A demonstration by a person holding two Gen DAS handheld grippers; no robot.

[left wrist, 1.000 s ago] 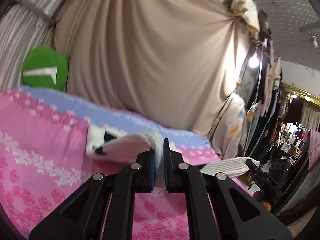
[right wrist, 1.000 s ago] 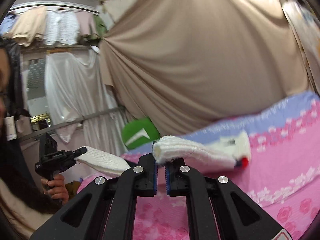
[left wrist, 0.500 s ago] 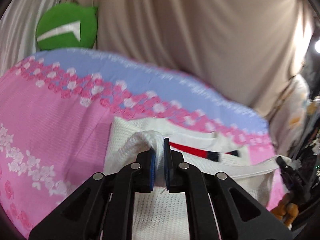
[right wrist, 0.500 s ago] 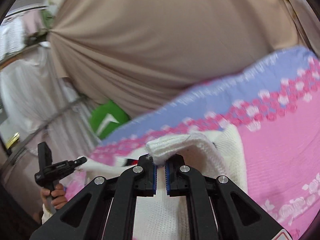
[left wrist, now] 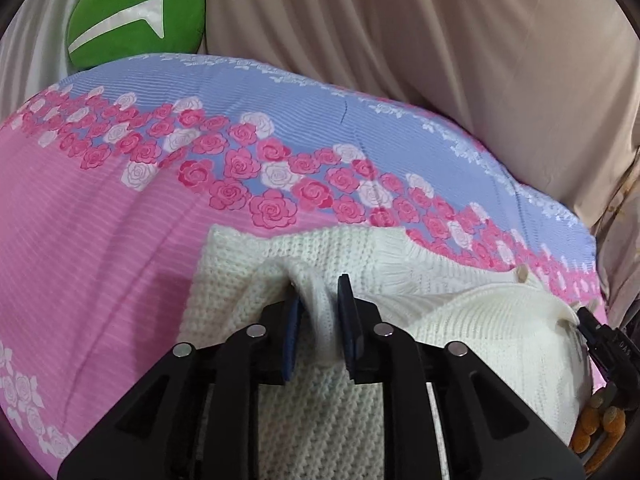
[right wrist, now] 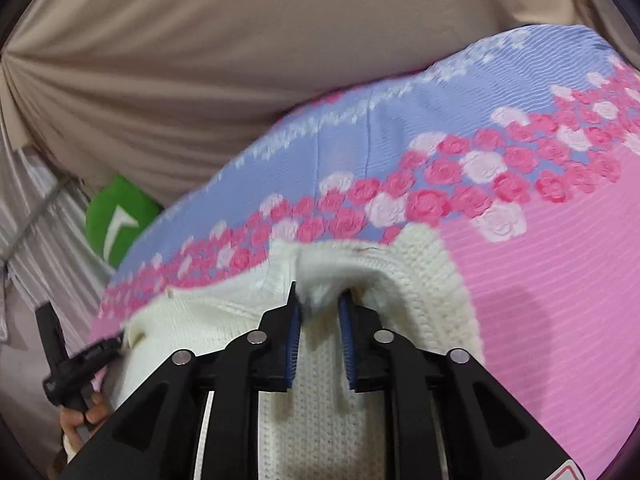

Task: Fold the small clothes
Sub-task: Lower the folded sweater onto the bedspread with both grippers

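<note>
Garment: a cream-white knitted sweater (left wrist: 320,412) is lying spread on the bedcover, its ribbed neckline (left wrist: 404,264) facing the far side, and a folded-over part is bulging on the right in the left wrist view.
Surface: a pink and lilac bedcover printed with pink and white roses (left wrist: 120,248) is carrying the sweater; whether a bed or a worktop lies beneath cannot be told.
Left claw: the left claw (left wrist: 318,320) is standing apart, its jaws having just been opening; a ridge of the sweater's knit is sitting between the blue pads (left wrist: 347,328), loose against the right-hand pad and close to the left-hand one.
Right claw: the right claw (right wrist: 319,320) is likewise standing apart, its jaws having just been opening; a blurred tuft of the knit is rising between its pads (right wrist: 294,344) without being pinched.
Cross view: the right wrist view is showing the left claw (right wrist: 100,350) at the sweater's near-left edge, gripped by a hand (right wrist: 84,420).
Background: a draped beige curtain (left wrist: 420,40) is hanging behind the bedcover, and a round green cushion with a white arrow mark (left wrist: 136,16) is sitting at the far left corner.
</note>
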